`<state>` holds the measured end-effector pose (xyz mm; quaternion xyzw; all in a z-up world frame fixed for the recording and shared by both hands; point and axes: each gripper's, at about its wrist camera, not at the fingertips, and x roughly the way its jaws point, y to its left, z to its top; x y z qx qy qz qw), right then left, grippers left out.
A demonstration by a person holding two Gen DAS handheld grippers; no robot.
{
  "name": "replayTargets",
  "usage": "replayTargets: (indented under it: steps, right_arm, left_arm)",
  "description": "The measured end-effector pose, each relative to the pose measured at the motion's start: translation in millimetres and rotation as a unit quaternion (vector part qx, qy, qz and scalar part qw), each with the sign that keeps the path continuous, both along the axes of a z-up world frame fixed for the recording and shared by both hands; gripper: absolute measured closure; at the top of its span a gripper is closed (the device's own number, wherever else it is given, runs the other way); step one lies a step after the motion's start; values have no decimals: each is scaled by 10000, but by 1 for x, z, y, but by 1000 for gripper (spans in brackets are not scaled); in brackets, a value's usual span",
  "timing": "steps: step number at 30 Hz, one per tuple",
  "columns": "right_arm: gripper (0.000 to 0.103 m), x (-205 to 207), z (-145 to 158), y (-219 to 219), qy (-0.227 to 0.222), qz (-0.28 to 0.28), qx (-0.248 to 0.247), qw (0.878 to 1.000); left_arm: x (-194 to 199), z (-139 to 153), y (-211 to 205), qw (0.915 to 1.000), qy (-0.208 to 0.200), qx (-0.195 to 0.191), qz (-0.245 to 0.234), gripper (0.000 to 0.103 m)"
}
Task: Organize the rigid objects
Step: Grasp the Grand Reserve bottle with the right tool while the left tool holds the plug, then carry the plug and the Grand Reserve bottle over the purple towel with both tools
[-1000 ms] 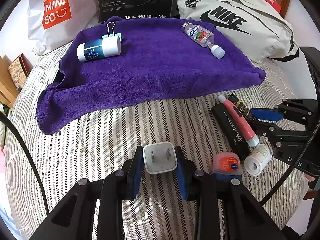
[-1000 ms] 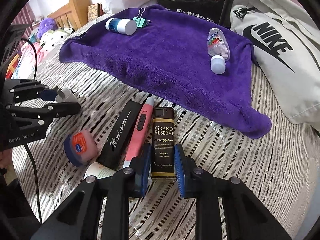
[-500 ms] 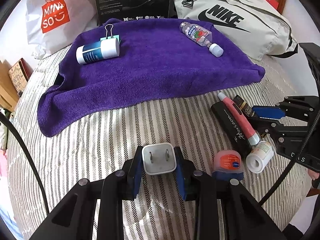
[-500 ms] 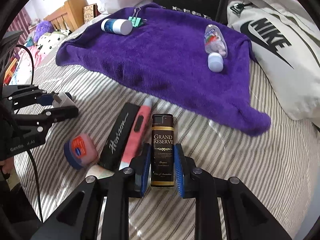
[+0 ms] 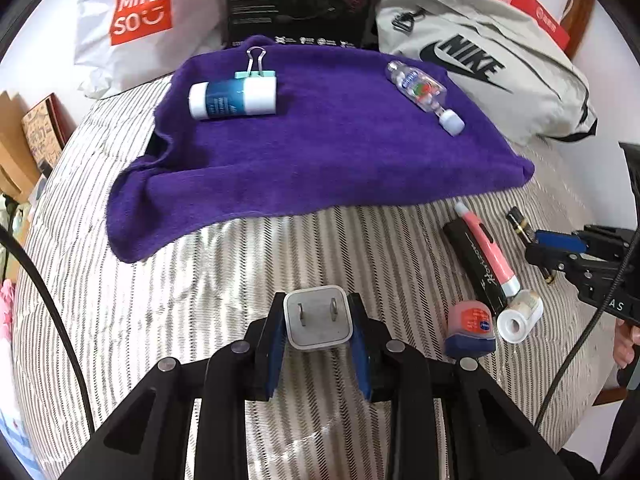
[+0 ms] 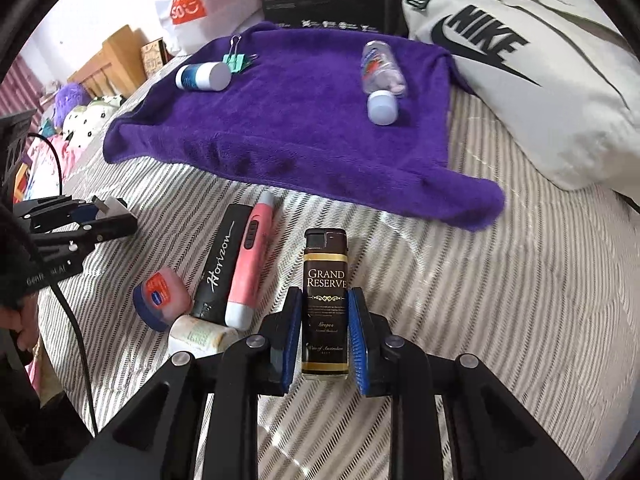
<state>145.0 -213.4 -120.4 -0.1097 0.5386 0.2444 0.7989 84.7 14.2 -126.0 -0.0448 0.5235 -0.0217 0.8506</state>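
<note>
My left gripper is shut on a white plug charger and holds it above the striped bed. My right gripper is shut on a black "Grand Reserve" lighter, lifted off the bed. A purple towel lies ahead with a blue-white tube, a mint binder clip and a small clear bottle on it. On the bed lie a black "Horizon" case, a pink pen device, a Vaseline tin and a small white roll.
A white Nike bag lies at the back right, a black box behind the towel, a Miniso bag at the back left. A wooden bed frame and soft toys are at the left. Cables hang by both grippers.
Both grippers have risen and moved forward toward the towel with their objects. The lighter has come up off the bed beside the pink pen.
</note>
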Motion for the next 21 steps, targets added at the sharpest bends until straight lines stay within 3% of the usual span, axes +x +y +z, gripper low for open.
replayTargets:
  steps: [10, 21]
  right_arm:
    - [80, 1, 32, 2, -257, 90, 104, 9996]
    - [80, 48, 48, 27, -307, 238, 123, 9992]
  left_arm:
    - [8, 25, 14, 9995, -269, -133, 56, 75]
    - [45, 45, 41, 9984, -435, -290, 216, 75]
